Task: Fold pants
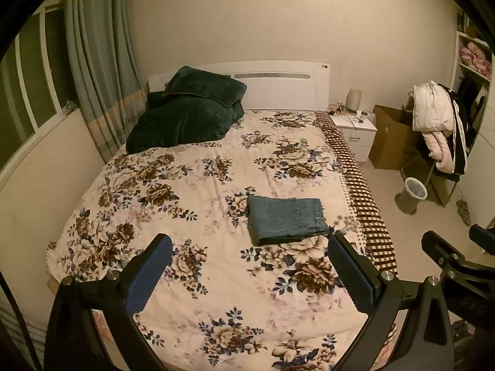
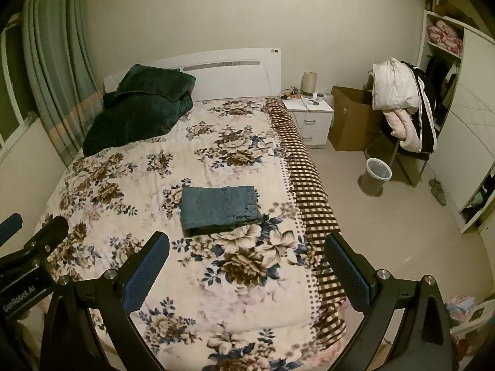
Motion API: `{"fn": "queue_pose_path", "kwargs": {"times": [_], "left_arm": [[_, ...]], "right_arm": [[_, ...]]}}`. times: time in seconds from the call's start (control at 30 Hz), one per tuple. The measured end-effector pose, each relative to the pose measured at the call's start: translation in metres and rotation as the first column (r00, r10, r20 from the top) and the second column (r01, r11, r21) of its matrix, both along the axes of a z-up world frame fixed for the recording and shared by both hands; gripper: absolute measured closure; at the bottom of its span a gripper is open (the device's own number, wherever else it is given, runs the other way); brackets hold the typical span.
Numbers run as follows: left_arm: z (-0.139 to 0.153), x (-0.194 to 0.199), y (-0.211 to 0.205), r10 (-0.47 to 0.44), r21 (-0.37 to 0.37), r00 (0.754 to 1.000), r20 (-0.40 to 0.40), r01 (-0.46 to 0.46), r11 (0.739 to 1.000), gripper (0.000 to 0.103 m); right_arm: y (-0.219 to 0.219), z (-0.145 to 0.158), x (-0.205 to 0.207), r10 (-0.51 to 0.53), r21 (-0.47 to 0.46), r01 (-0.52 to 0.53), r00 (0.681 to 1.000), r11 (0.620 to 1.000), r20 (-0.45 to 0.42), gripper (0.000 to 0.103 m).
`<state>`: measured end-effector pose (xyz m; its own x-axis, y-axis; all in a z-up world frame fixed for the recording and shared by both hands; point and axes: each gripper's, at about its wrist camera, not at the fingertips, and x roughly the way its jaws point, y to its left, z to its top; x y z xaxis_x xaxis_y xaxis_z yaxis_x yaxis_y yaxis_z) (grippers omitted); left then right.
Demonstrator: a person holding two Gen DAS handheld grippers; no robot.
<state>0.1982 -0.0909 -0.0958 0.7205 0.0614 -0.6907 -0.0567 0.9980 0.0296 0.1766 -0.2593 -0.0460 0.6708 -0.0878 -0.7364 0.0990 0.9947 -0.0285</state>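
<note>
A pair of blue jeans (image 1: 286,219) lies folded into a compact rectangle on the floral bedspread (image 1: 191,191), right of the bed's middle. The same folded jeans (image 2: 220,208) show in the right wrist view. My left gripper (image 1: 249,244) hangs open well above the bed, nearer to me than the jeans, with nothing between its blue pads. My right gripper (image 2: 246,244) is likewise open and empty, raised above the bed's near right part. The right gripper's body (image 1: 448,256) shows at the right edge of the left wrist view. Neither gripper touches the jeans.
A dark green blanket and pillow (image 1: 185,114) are heaped at the bed's far left by the white headboard (image 1: 278,83). Right of the bed stand a white nightstand (image 2: 312,120), a cardboard box (image 2: 349,120), a chair draped with clothes (image 2: 402,108) and a wastebasket (image 2: 376,176). Curtains (image 1: 96,71) hang at left.
</note>
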Motion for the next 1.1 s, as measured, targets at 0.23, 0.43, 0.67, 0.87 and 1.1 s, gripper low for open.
{"fn": "queue_pose_path", "kwargs": {"times": [0.23, 0.43, 0.67, 0.87, 1.1], "left_arm": [[-0.0008, -0.0012, 0.0032, 0.001, 0.000, 1.000, -0.003, -0.001, 1.000, 0.000], [-0.0009, -0.0008, 0.0030, -0.001, 0.001, 1.000, -0.003, 0.001, 1.000, 0.000], [-0.0006, 0.0004, 0.0039, -0.003, -0.002, 1.000, 0.000, 0.003, 1.000, 0.000], [0.0013, 0.0021, 0.0028, -0.002, 0.000, 1.000, 0.010, 0.002, 1.000, 0.000], [0.0030, 0.0037, 0.0032, -0.004, -0.002, 1.000, 0.006, 0.004, 1.000, 0.000]], "right_arm": [[0.0012, 0.0005, -0.0010, -0.005, 0.002, 0.005, 1.000, 1.000, 0.003, 0.001], [0.0016, 0.0005, -0.0028, -0.006, 0.002, 0.006, 1.000, 1.000, 0.004, 0.001], [0.0019, -0.0009, -0.0031, -0.005, -0.001, 0.005, 1.000, 1.000, 0.004, 0.001], [0.0022, 0.0010, -0.0028, -0.006, 0.002, 0.006, 1.000, 1.000, 0.004, 0.001], [0.0015, 0.0060, 0.0043, -0.003, -0.004, 0.003, 1.000, 1.000, 0.004, 0.001]]}}
